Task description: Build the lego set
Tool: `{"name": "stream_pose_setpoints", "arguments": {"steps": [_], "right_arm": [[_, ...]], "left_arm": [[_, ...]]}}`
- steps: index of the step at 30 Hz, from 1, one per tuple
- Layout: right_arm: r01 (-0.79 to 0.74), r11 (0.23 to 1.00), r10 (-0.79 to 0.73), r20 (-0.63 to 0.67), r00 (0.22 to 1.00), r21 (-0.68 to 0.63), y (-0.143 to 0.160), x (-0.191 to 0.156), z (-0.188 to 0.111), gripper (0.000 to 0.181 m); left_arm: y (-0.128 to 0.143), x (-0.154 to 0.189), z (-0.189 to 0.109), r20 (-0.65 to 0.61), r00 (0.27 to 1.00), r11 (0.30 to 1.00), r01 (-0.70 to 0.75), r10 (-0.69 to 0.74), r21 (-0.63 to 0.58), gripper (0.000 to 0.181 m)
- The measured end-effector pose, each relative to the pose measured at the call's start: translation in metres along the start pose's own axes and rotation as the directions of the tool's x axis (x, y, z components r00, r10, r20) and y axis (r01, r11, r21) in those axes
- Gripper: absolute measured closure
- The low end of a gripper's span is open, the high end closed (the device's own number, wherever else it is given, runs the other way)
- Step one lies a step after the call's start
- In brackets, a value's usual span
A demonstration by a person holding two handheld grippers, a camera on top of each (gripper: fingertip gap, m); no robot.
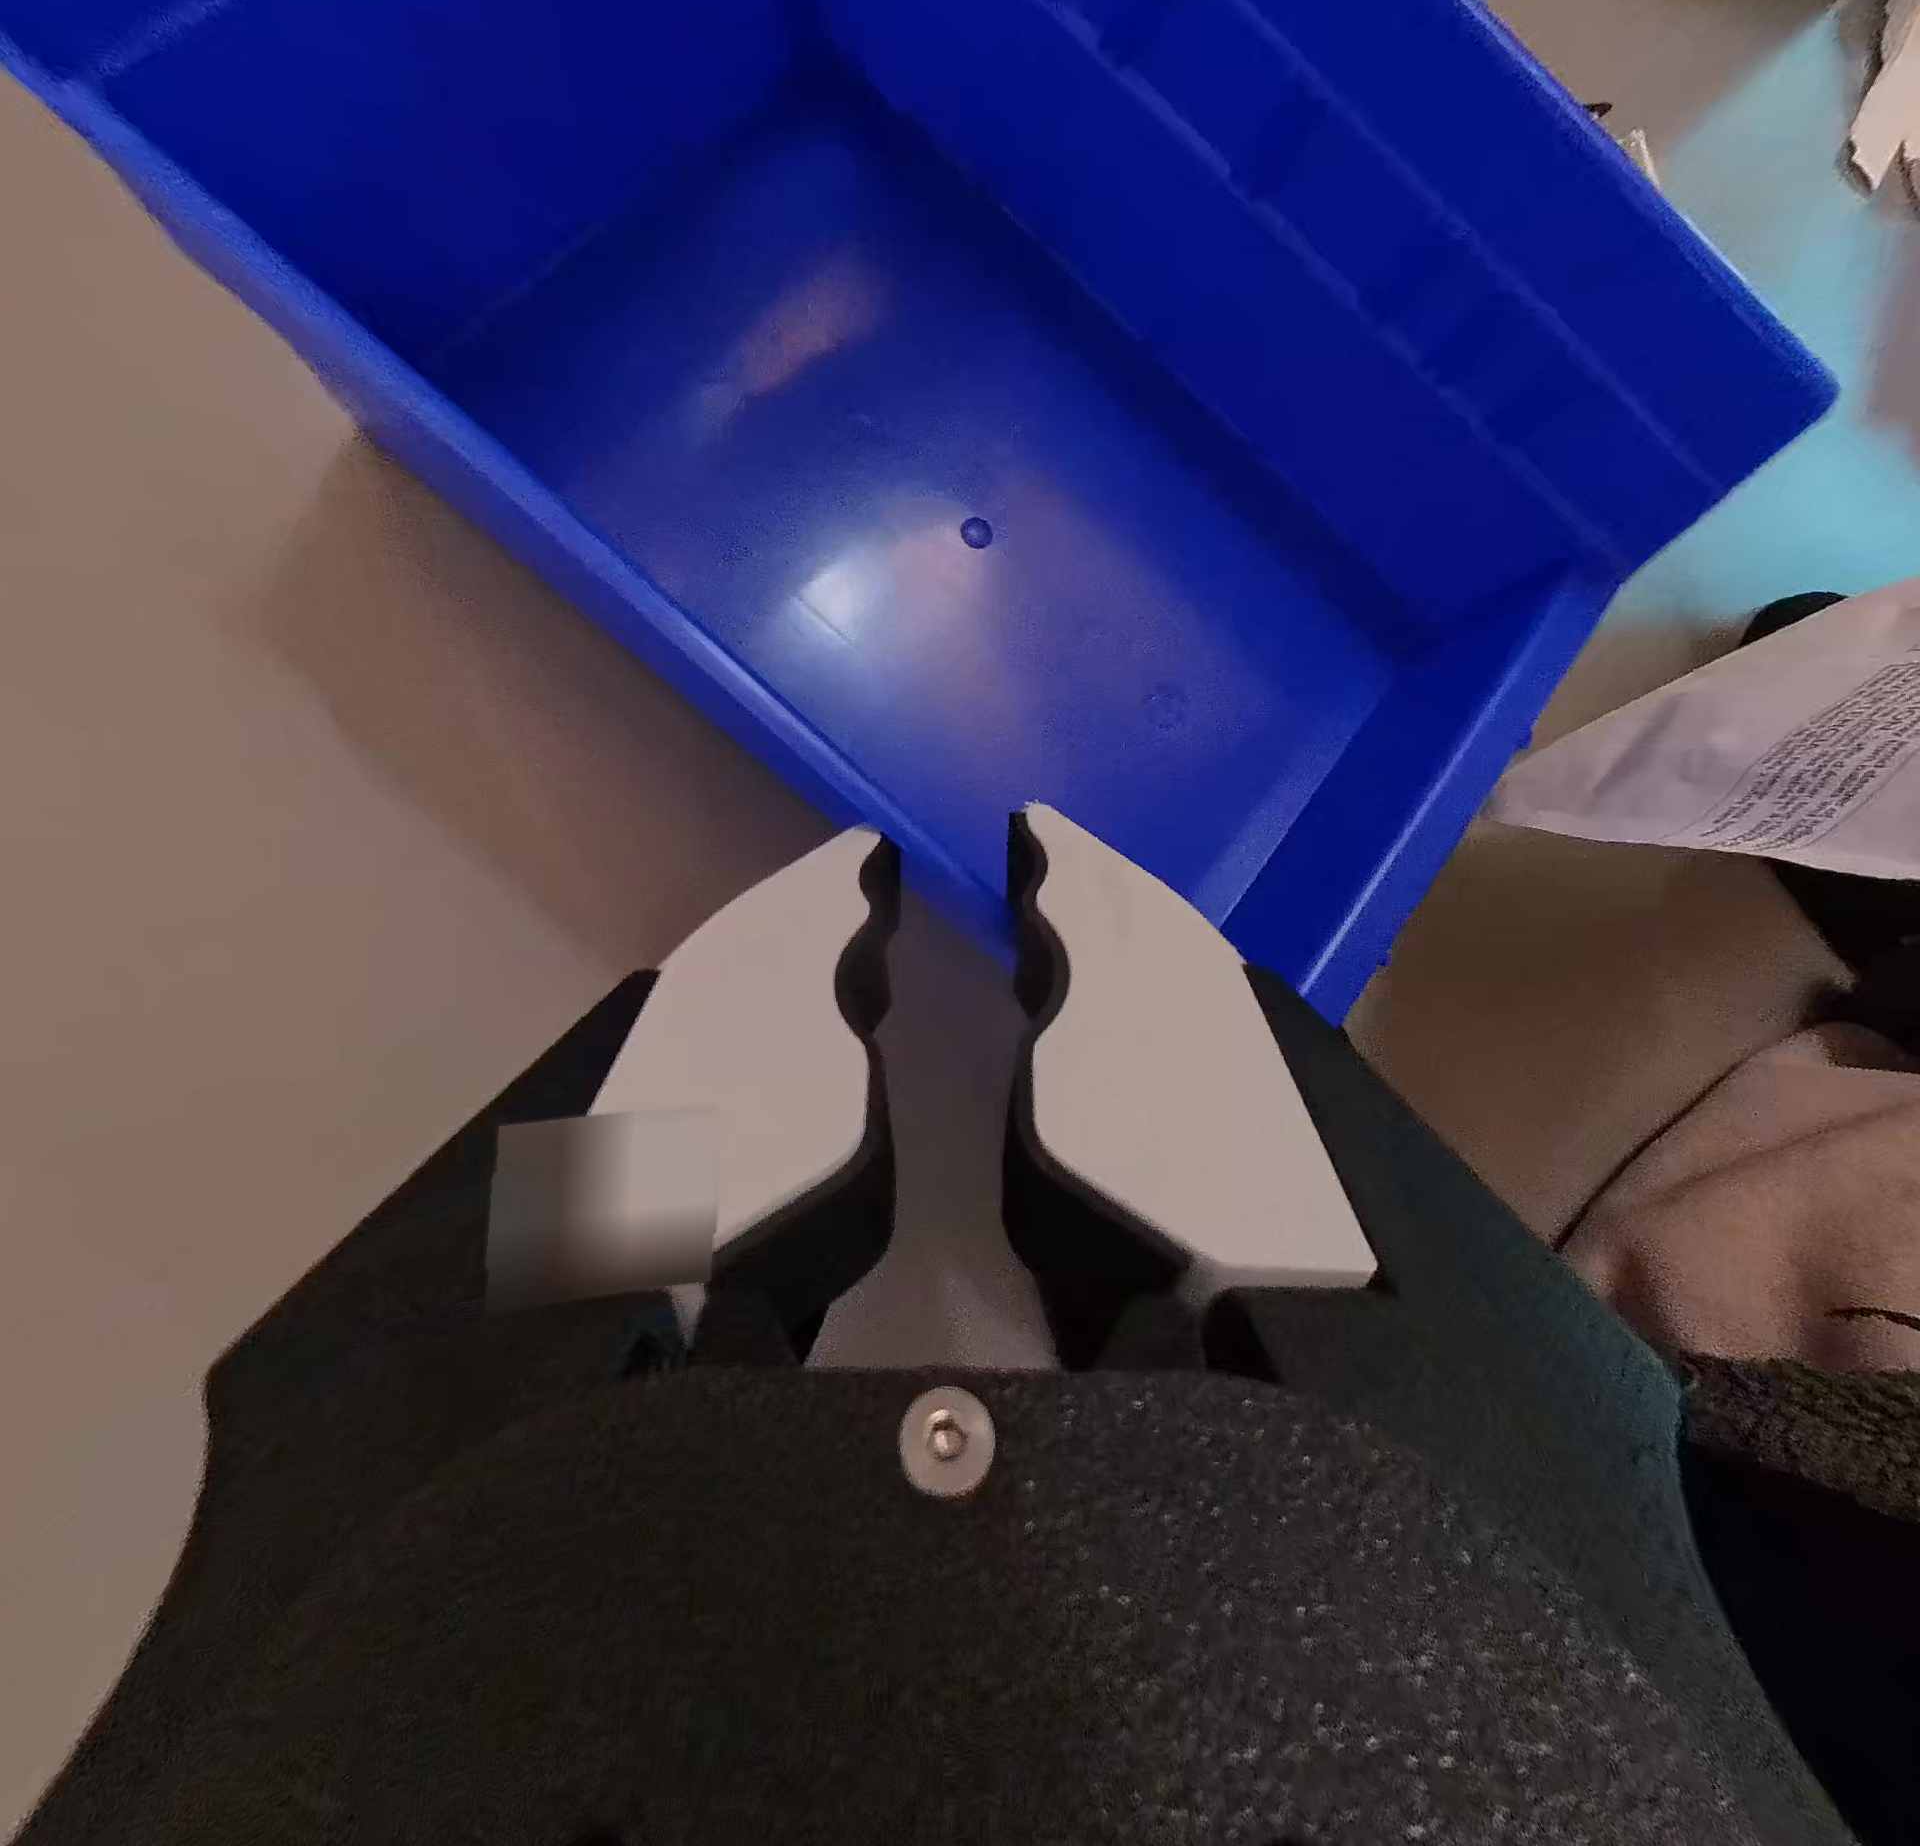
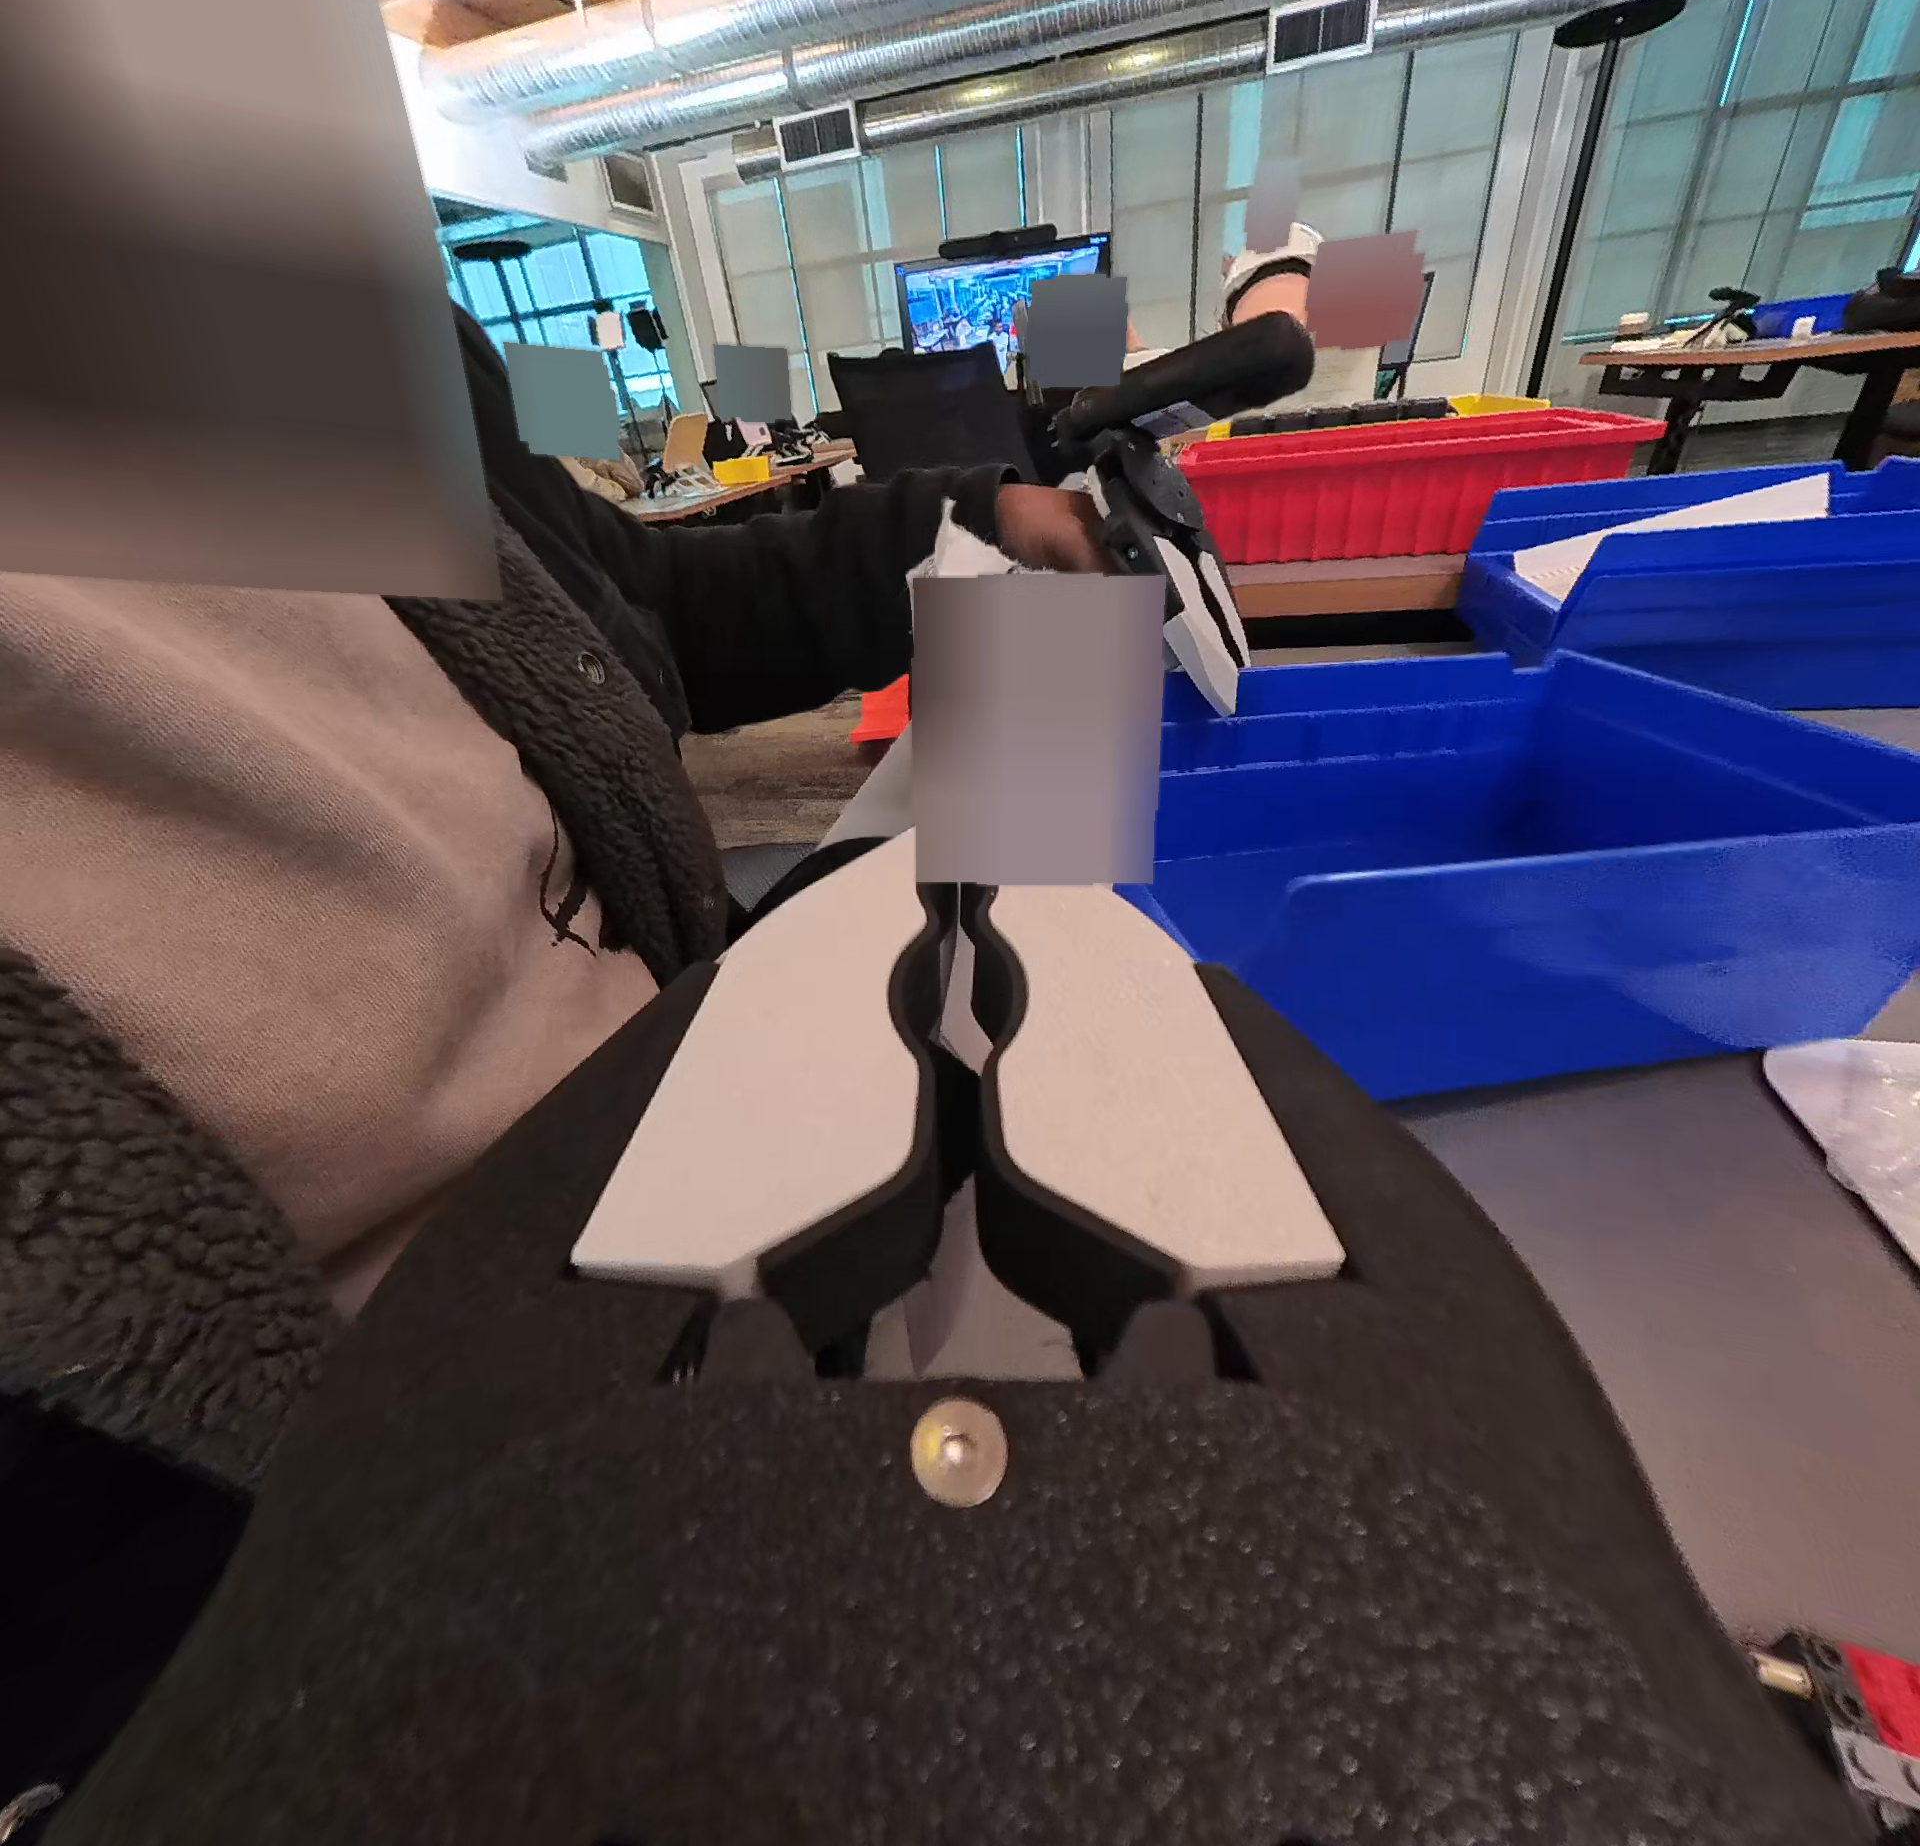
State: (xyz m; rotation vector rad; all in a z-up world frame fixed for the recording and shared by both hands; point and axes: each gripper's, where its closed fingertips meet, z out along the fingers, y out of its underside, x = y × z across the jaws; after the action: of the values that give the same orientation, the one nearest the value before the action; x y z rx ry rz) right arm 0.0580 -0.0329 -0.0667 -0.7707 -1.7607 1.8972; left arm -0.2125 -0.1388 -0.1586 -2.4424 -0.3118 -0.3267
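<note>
Right gripper (image 2: 958,901) sits closest to the lens, its white fingers pressed nearly together on the edge of a thin white sheet (image 2: 951,1012) that runs down between the black pads; a blurred patch hides the tips and whatever is above them. At the lower right edge of that view, a small red, black and grey part (image 2: 1860,1692) with a metal pin lies on the grey table (image 2: 1558,1329). It may belong to the lego set, though it is too cropped to say.

Left gripper (image 1: 954,832) straddles the side wall of the blue bin (image 1: 1351,290) near a corner, one finger outside and one inside, with the wall filling the gap at the tips, so the claw is clamped on it. The right wrist view shows the same gripper (image 2: 1210,653) pointing down at the bin's (image 2: 1558,965) far rim.

A white printed paper (image 1: 1714,757) lies just beside the bin. A clear plastic bag (image 2: 1849,1142) rests on the table near the bin's front. Behind stand a second blue bin (image 2: 1714,601) holding a white sheet, and a red bin (image 2: 1403,477).
</note>
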Motion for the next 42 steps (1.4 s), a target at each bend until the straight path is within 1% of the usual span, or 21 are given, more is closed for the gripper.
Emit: {"name": "stream_pose_setpoints", "arguments": {"steps": [1,5,8,11,15,19,23,27,29,31,33,35,36,37,38,40,42], "right_arm": [[0.003,1.0,-0.003,0.002,1.0,0.001,-0.002,0.0,0.0,0.181],[0.016,1.0,-0.016,0.009,1.0,-0.002,-0.006,-0.006,0.001,0.181],[0.017,1.0,-0.017,0.029,0.999,0.001,-0.007,-0.014,0.003,0.181],[0.027,1.0,-0.026,0.043,0.999,-0.004,-0.008,-0.021,0.005,0.181],[0.035,0.999,-0.035,0.057,0.998,-0.004,-0.012,-0.029,0.006,0.181],[0.037,0.999,-0.037,0.044,0.998,0.008,-0.015,-0.031,0.002,0.181],[0.022,1.0,-0.022,0.012,1.0,0.018,-0.015,-0.028,-0.003,0.181],[0.01,1.0,-0.01,-0.009,1.0,0.007,-0.014,-0.028,-0.004,0.181],[0.007,1.0,-0.007,-0.018,1.0,0.002,-0.014,-0.029,-0.003,0.181],[0.004,1.0,-0.004,-0.027,1.0,0.006,-0.017,-0.029,-0.002,0.181],[0.004,1.0,-0.003,-0.029,1.0,0.021,-0.022,-0.03,0.001,0.181],[0.008,0.999,-0.007,-0.03,1.0,0.041,-0.029,-0.031,0.005,0.181],[0.013,0.999,-0.011,-0.033,0.999,0.052,-0.033,-0.032,0.008,0.181],[0.02,0.998,-0.018,-0.036,0.999,0.064,-0.038,-0.032,0.011,0.181],[0.025,0.997,-0.022,-0.036,0.999,0.075,-0.043,-0.033,0.014,0.181],[0.037,0.994,-0.033,-0.045,0.998,0.099,-0.054,-0.032,0.022,0.181],[0.034,0.99,-0.027,-0.055,0.998,0.134,-0.067,-0.03,0.028,0.181]], "left_arm": [[-0.001,-0.001,-0.002,0.003,1.0,1.0,-0.002,0.002,0.009,0.162],[0.0,-0.002,-0.009,-0.043,0.999,0.999,0.005,-0.003,0.035,0.163],[0.002,0.01,-0.007,-0.05,0.999,0.998,0.011,-0.007,0.062,0.163],[0.002,0.029,0.002,-0.073,0.997,0.996,0.022,-0.016,0.088,0.162],[-0.006,0.063,0.015,-0.131,0.991,0.991,0.017,0.0,0.13,0.161],[-0.015,0.092,0.035,-0.131,0.991,0.983,-0.017,0.041,0.18,0.162],[-0.025,0.105,0.053,-0.142,0.99,0.966,0.022,0.016,0.259,0.164],[-0.019,0.107,0.064,-0.127,0.992,0.956,0.019,0.019,0.293,0.164],[-0.022,0.107,0.056,-0.143,0.989,0.938,0.024,0.027,0.346,0.166],[-0.028,0.105,0.038,-0.115,0.991,0.913,-0.022,0.075,0.408,0.155],[-0.035,0.107,0.014,-0.065,0.983,0.868,-0.123,0.175,0.482,0.152],[-0.037,0.121,-0.007,-0.071,0.953,0.818,-0.212,0.294,0.534,0.145],[-0.035,0.13,-0.014,-0.101,0.931,0.795,-0.24,0.352,0.557,0.144],[-0.032,0.136,-0.021,-0.138,0.908,0.772,-0.247,0.395,0.585,0.141],[-0.028,0.143,-0.027,-0.187,0.881,0.751,-0.239,0.434,0.615,0.143],[-0.015,0.155,-0.034,-0.316,0.807,0.727,-0.189,0.498,0.661,0.142],[-0.003,0.163,-0.036,-0.392,0.746,0.701,-0.139,0.538,0.699,0.135]]}}
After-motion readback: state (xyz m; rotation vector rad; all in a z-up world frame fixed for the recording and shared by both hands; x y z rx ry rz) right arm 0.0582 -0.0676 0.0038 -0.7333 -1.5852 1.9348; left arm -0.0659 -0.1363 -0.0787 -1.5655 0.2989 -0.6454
